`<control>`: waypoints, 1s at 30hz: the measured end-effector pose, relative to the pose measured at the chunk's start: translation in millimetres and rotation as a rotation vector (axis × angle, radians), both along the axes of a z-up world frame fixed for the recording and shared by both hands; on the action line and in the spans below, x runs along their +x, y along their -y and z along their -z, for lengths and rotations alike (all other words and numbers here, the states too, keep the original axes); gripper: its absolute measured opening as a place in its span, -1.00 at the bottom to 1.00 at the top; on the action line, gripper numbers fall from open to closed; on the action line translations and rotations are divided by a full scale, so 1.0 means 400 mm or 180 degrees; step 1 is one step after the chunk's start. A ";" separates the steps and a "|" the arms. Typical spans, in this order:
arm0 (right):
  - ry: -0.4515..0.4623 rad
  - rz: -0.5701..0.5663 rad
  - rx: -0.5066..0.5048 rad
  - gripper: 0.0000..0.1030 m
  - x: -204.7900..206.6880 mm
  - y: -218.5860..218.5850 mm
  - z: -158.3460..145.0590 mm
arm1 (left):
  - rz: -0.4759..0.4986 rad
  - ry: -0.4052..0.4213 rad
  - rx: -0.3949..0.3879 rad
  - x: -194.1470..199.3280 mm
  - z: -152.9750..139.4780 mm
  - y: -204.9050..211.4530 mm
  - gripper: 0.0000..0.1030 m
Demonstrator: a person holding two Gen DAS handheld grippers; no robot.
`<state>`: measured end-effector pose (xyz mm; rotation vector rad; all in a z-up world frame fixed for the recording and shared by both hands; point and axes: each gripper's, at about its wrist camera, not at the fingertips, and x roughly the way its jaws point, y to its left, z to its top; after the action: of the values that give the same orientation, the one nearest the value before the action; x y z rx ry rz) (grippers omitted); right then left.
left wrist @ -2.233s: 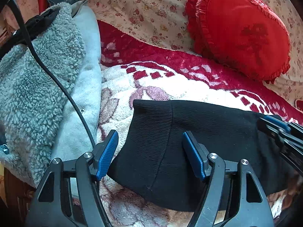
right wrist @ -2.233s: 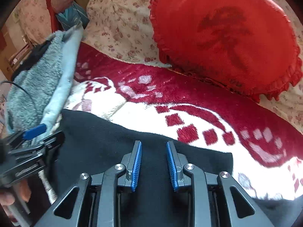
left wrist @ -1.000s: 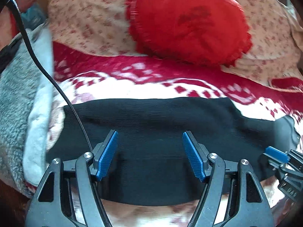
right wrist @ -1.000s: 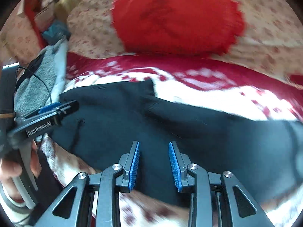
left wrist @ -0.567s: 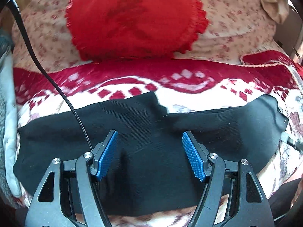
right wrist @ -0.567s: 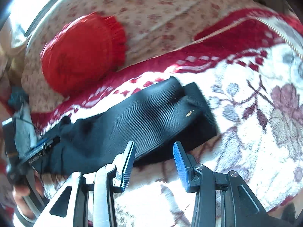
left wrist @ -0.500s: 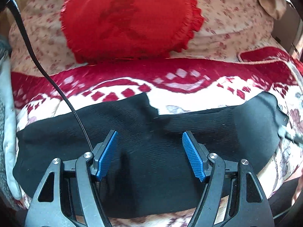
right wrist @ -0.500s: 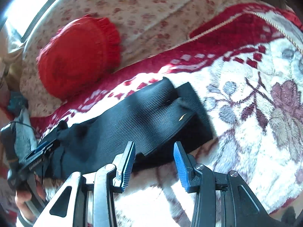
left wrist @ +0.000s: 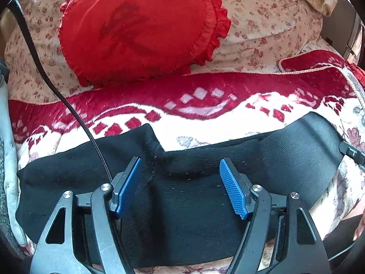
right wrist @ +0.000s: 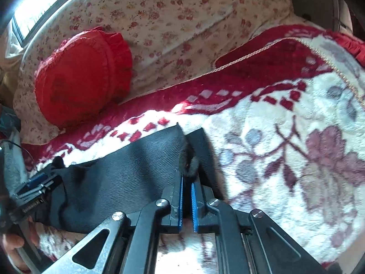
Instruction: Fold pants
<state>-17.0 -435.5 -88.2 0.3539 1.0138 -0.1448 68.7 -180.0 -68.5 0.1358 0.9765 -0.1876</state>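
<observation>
**Right gripper pinches the cuff end; left waits spread above the middle**

Spread over the bed is a red-and-cream floral blanket (left wrist: 205, 111), and a floral quilt (left wrist: 262, 22) rises behind it with a red frilled cushion (left wrist: 136, 29) leaning on it. Black pants (left wrist: 182, 194) lie stretched sideways across the blanket, in front of the cushion, as one long dark band.

Half a second ago the right gripper (right wrist: 187, 202) had its blue pads wide apart, just short of the near edge of the pants' ribbed end. Now the pads stand almost together with a fold of black cloth bunched up between their tips — the right gripper is clamped on the pants at the end farthest from the cushion. That end shows two layers, the upper one puckered where it is pinched.

The left gripper (left wrist: 180, 187) looks unchanged from half a second ago: jaws spread wide, holding nothing, the pants' middle stretch showing between and beyond its fingers. Whether the pads touch the cloth cannot be told. A black cable (left wrist: 68, 107) runs down from the upper left to this gripper. In the right wrist view it sits at the pants' end nearer the cushion, with a hand (right wrist: 13, 246) on its handle.
</observation>
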 end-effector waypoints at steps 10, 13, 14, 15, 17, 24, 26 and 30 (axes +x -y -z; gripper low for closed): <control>-0.0220 -0.0021 -0.0191 -0.90 -0.010 0.020 0.025 | 0.0044 -0.0080 0.0067 -0.010 0.016 0.022 0.37; -0.0250 -0.0034 -0.0239 -0.84 -0.006 0.021 -0.002 | 0.0062 -0.0019 0.0011 -0.012 -0.008 0.029 0.37; -0.0238 -0.0043 -0.0275 -0.83 -0.005 0.024 -0.013 | 0.0075 -0.0005 0.0000 -0.012 -0.013 0.031 0.37; -0.0229 -0.0057 -0.0284 -0.78 -0.002 0.024 -0.022 | 0.0093 0.0010 -0.0013 -0.011 -0.018 0.036 0.37; -0.0218 -0.0083 -0.0253 -0.60 0.003 0.030 -0.035 | 0.0154 -0.0004 -0.0040 -0.007 -0.023 0.052 0.37; -0.0103 -0.0380 -0.0057 -0.43 0.065 0.025 -0.052 | 0.0449 -0.0121 -0.0027 0.002 -0.006 0.148 0.37; -0.0145 -0.0529 -0.0193 -0.43 0.109 0.013 -0.040 | 0.0512 -0.0143 -0.0041 0.000 -0.002 0.170 0.37; -0.0400 -0.0756 -0.0168 -0.42 0.202 0.012 0.026 | 0.0597 -0.0143 -0.0036 -0.005 0.007 0.207 0.37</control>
<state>63.8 -440.5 -98.5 0.1756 1.1657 0.0211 66.6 -262.7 -71.5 0.2137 1.0073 -0.3694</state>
